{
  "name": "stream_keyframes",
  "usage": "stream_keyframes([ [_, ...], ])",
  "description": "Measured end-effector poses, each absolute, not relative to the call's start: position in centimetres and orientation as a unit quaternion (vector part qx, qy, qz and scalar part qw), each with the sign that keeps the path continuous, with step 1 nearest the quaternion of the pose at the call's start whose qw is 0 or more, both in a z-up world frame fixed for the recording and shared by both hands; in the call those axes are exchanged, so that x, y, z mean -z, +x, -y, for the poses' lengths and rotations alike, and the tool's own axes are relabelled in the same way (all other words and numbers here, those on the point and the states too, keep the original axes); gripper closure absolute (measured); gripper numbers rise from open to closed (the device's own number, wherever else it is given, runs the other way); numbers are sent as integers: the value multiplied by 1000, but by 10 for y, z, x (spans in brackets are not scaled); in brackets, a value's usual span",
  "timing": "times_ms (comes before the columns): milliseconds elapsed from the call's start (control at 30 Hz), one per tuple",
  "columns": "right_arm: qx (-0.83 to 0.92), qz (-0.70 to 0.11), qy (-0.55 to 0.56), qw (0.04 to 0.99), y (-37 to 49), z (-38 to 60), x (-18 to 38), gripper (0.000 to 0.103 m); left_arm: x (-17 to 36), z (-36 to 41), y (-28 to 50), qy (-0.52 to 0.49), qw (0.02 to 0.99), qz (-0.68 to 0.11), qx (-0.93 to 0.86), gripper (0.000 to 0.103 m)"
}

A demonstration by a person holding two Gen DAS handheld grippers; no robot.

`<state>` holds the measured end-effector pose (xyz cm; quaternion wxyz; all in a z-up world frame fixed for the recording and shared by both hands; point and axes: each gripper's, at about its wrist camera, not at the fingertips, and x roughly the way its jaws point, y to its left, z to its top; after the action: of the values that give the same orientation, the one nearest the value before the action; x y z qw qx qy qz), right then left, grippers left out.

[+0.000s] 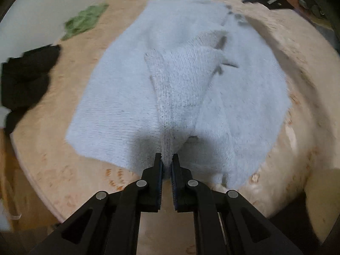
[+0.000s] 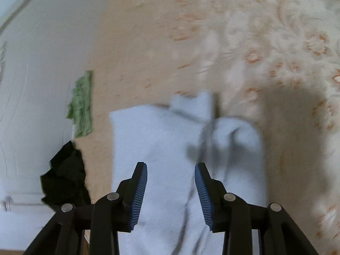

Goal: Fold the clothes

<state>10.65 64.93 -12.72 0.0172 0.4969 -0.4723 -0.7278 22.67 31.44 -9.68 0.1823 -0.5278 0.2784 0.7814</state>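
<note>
At the bottom centre of the left wrist view, the left tongs [image 1: 166, 159] are seen closed on a bunched edge of the pale blue towel [image 1: 136, 89], which is pinched between the blue pads. From that grip a raised ridge of cloth is drawn up the middle of the frame, while the rest of the towel is spread over the peach floral bed cover [image 1: 51, 170]. In the right wrist view, the right tongs [image 2: 171, 167] are held open at the lower centre above the towel [image 2: 153, 140], with nothing between the fingers. Further off, a black garment [image 1: 27, 74] is seen at the left edge, and a green cloth [image 1: 85, 20] in the upper left. The far right tongs in the upper right are blurred.
</note>
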Motion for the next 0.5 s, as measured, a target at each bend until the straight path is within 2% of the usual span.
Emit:
stream_keyframes([
  [100, 731, 458, 505, 32, 92, -660, 142, 64, 100, -334, 230, -501, 148, -352, -777, 96],
  [333, 723, 475, 499, 54, 76, -655, 170, 64, 121, -332, 238, -482, 108, -396, -774, 96],
  [400, 722, 479, 496, 57, 73, -652, 175, 70, 123, -328, 239, -488, 102, -379, -780, 96],
  [433, 722, 482, 494, 58, 71, -650, 177, 80, 124, -327, 239, -487, 100, -375, -783, 96],
  [467, 721, 484, 492, 60, 69, -648, 180, 95, 125, -326, 239, -485, 99, -371, -786, 96],
  [500, 720, 487, 491, 58, 69, -648, 182, 99, 126, -325, 240, -483, 98, -369, -788, 96],
])
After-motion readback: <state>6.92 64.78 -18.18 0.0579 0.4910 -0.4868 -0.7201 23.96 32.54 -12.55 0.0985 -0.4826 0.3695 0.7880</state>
